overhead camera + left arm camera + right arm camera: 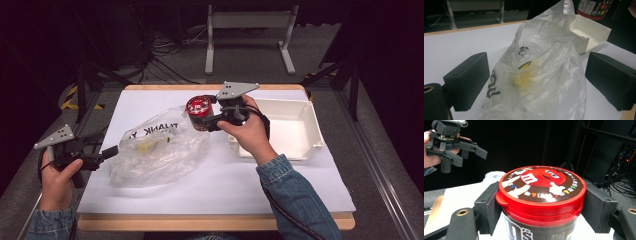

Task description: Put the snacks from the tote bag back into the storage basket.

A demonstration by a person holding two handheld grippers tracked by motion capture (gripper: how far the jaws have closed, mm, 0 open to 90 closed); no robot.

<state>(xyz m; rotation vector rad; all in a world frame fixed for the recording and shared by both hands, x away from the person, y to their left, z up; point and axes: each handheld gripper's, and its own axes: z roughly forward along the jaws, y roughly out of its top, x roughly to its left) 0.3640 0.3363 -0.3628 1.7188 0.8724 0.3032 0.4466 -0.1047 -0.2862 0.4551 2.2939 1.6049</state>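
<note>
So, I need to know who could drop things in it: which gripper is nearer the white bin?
Right. The right gripper, holding the red-lidded tub, hangs just left of the white bin; the left gripper sits beyond the plastic bag.

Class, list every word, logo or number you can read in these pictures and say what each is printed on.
"m": white letter on the red lid of the candy tub.
"THANK Y...", mirrored, cut off by folds: clear plastic bag.
Small print around the lid's rim and the tub's side label: too small and blurred to read.
</note>
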